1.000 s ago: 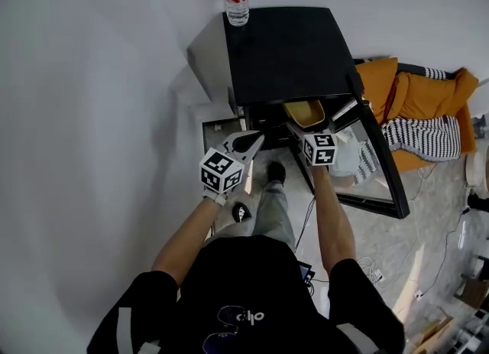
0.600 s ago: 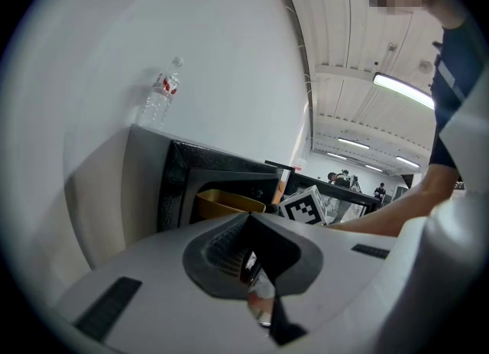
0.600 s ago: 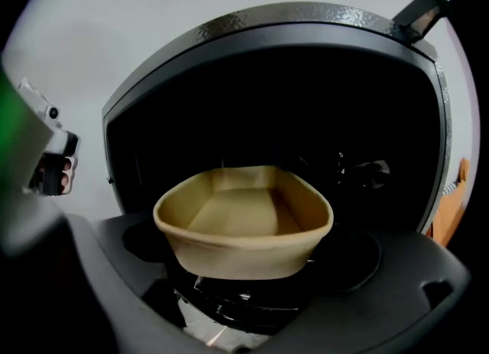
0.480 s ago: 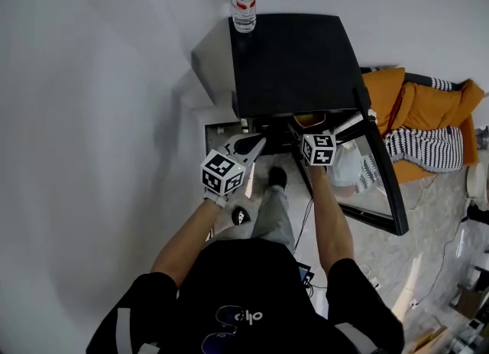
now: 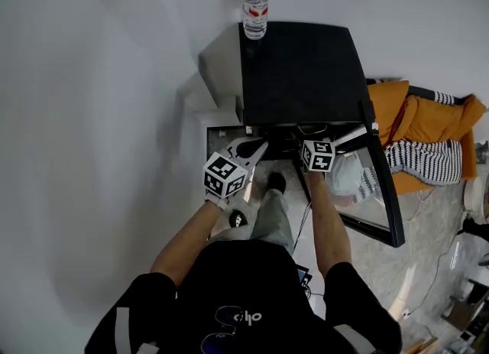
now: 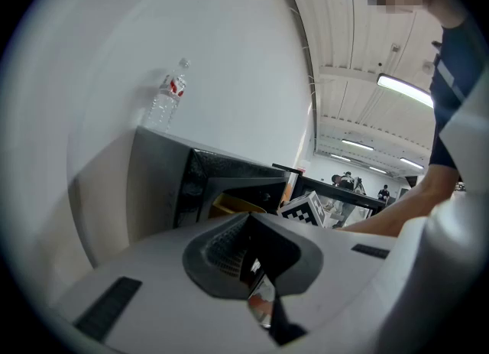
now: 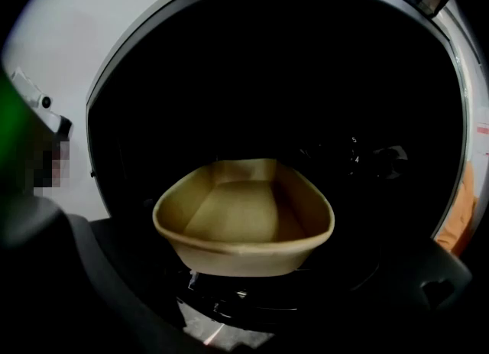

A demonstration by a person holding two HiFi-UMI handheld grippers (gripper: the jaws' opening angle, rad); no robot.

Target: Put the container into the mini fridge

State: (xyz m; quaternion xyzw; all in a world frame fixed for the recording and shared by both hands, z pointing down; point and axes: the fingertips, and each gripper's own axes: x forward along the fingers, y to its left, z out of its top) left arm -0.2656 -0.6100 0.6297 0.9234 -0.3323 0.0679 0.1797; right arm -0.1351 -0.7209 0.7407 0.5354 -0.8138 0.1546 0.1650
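The right hand-held gripper [image 5: 312, 143] has pushed the container [image 7: 244, 215] forward. It is now almost fully inside the mini fridge [image 5: 302, 69], with the jaws still clamped on its near rim. The left hand-held gripper [image 5: 256, 147] waits closed and empty just beside the opening. I judge that mostly the release remains.

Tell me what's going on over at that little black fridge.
A person stands at the open mini fridge with a gripper in each hand. The right tongs grip the tan container and have it inside the dark fridge opening, apparently not yet set down. The left tongs are shut on nothing, held beside the opening. A water bottle stands on top of the fridge.
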